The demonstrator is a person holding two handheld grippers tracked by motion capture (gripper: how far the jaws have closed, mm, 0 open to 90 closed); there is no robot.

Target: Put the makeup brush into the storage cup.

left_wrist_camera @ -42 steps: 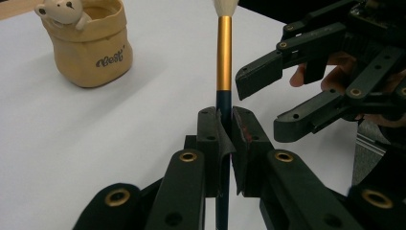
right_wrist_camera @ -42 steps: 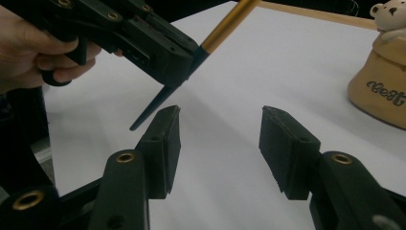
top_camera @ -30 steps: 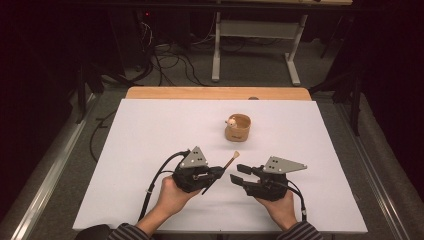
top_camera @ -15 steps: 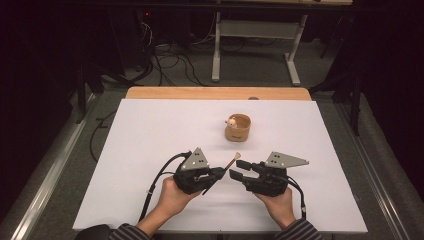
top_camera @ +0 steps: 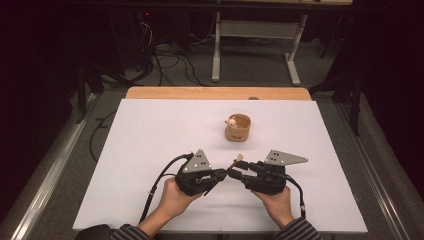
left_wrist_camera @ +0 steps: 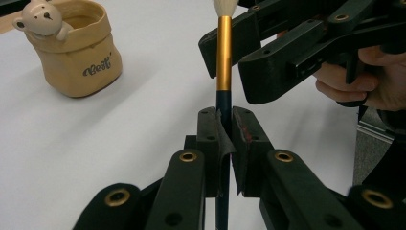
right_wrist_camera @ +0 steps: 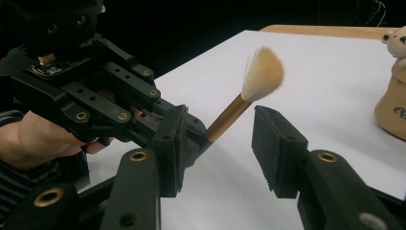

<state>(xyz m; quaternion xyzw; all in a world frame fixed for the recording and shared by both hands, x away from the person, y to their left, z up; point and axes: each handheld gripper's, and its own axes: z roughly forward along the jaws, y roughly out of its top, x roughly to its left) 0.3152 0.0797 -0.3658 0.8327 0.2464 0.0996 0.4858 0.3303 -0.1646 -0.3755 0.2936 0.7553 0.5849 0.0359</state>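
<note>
— White sheeting covers the table (top_camera: 150, 150), with a strip of wood along its far edge and a dark room full of cables and desk legs behind. What sits on it?

— Past the table's middle, toward one o'clock from it, stands a tan pouch-shaped cup (top_camera: 237, 128) with a small bear figure on its rim. Both grippers are low at six o'clock, near the person's edge, tips facing each other.

— And the brush?

— The brush (left_wrist_camera: 223, 72) is up off the sheet, between the two grippers. It has a dark handle, a gold ferrule and pale bristles. The left gripper (top_camera: 220, 174) is clamped tight on the dark handle; in the left gripper view both pads press against it, and the brush points to twelve o'clock there.

— Is the right one gripping too?

— No. The right gripper (top_camera: 234, 172) has its jaws partly apart and has just been closing them. In the right gripper view the gold ferrule passes between the two pads, close to the nine o'clock pad, with clear space before the three o'clock one. The bristles fan out beyond the jaws toward one o'clock.

— How far is the cup from the brush?

— Well apart, at twelve o'clock from the grippers in the high view.
</note>
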